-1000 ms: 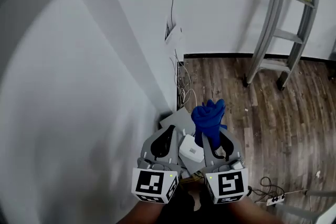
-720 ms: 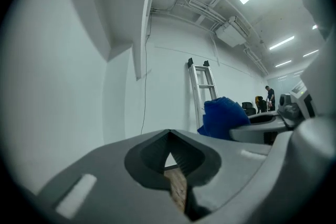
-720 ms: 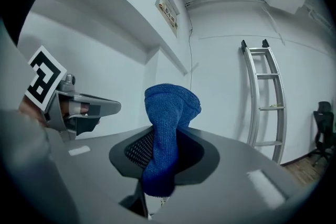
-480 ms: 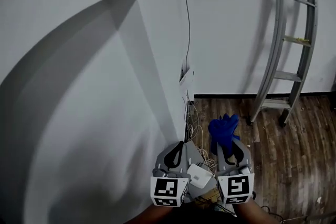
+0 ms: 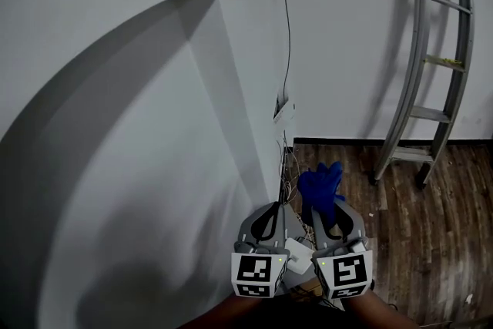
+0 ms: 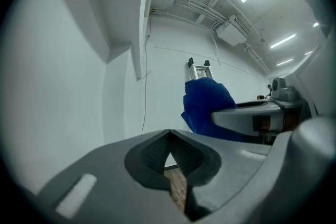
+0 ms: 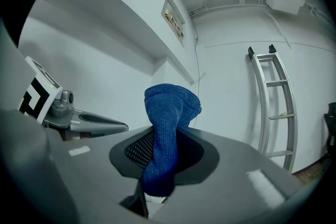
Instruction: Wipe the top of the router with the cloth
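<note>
We have the right tongs (image 7: pixel 164 150) clamped tight on the blue cloth (image 7: pixel 170 113), which stands bunched up out of them. Our left tongs (image 6: pixel 168 136) are pressed together, nothing in them. Both hang side by side at the white wall corner, the white router (image 5: pixel 297 249) peeking out between them, apart from the cloth. A metal ladder (image 5: pixel 431 81) stands on the wooden floor (image 5: pixel 439 243).

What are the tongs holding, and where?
The right tongs pinch the blue cloth near one end; the rest sticks out past them. The left tongs are shut, empty.
</note>
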Motion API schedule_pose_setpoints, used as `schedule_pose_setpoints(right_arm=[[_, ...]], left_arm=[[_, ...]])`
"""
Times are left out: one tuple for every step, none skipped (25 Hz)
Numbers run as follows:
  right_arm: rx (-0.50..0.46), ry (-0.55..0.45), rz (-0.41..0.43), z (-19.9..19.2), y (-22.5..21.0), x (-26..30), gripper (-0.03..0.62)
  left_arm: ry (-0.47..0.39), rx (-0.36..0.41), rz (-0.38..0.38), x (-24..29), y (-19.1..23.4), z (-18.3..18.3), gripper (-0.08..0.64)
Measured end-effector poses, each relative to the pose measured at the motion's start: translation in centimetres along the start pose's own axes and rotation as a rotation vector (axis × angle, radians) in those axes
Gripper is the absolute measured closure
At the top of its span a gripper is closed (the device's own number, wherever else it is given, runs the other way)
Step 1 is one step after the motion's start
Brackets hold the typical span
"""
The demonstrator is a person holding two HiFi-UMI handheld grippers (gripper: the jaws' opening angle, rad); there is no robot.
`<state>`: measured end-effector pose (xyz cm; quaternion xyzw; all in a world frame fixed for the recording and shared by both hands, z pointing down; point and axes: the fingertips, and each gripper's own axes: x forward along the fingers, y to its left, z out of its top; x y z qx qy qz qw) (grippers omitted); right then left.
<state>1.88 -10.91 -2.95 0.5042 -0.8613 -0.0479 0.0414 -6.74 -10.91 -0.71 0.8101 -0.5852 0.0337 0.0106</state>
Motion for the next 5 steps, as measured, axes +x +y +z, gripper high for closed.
schedule_pose_setpoints(right_arm=[[-0.002,0.000,0.004,0.03,0.10,0.05,0.480],[-0.004,0.001,0.006,0.04,0.15,0.06,0.480],[-0.006,0.003,0.008,0.03,0.16,0.04,0.480],[-0.008,0.005,0.010,0.00,0.14,-0.02,0.480],[-0.009,0.007,0.011,-0.03,0.12,-0.09,0.480]], left_arm=[[0.004,-0.002,0.001,-0.03,0.14,-0.15,0.560],[0.010,-0.004,0.003,-0.08,0.25,-0.30,0.560],[0.016,-0.007,0.005,-0.12,0.31,-0.44,0.560],[0.022,-0.010,0.006,-0.18,0.34,-0.58,0.560],[0.027,-0.013,0.008,-0.24,0.35,-0.71,0.560]])
